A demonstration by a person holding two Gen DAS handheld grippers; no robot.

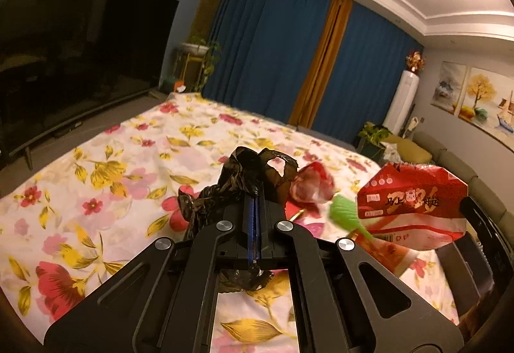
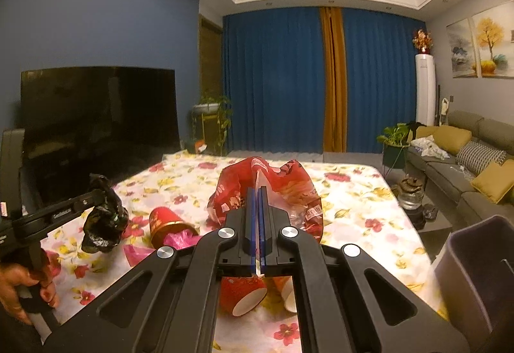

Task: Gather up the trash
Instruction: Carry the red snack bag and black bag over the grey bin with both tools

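My left gripper (image 1: 256,202) is shut on a crumpled black plastic bag (image 1: 237,182) and holds it above the floral table; it also shows in the right wrist view (image 2: 102,218). My right gripper (image 2: 258,195) is shut on a red snack wrapper (image 2: 282,189), lifted off the table; the wrapper shows at the right of the left wrist view (image 1: 414,202). A red paper cup (image 2: 167,224) lies on its side by a pink plastic scrap (image 2: 141,251). Two more red cups (image 2: 244,295) lie under my right gripper.
The floral tablecloth (image 2: 353,208) covers the table. A dark bin (image 2: 482,266) stands at the right edge. A TV (image 2: 96,125) is at the left, a sofa (image 2: 465,160) at the right, blue curtains behind.
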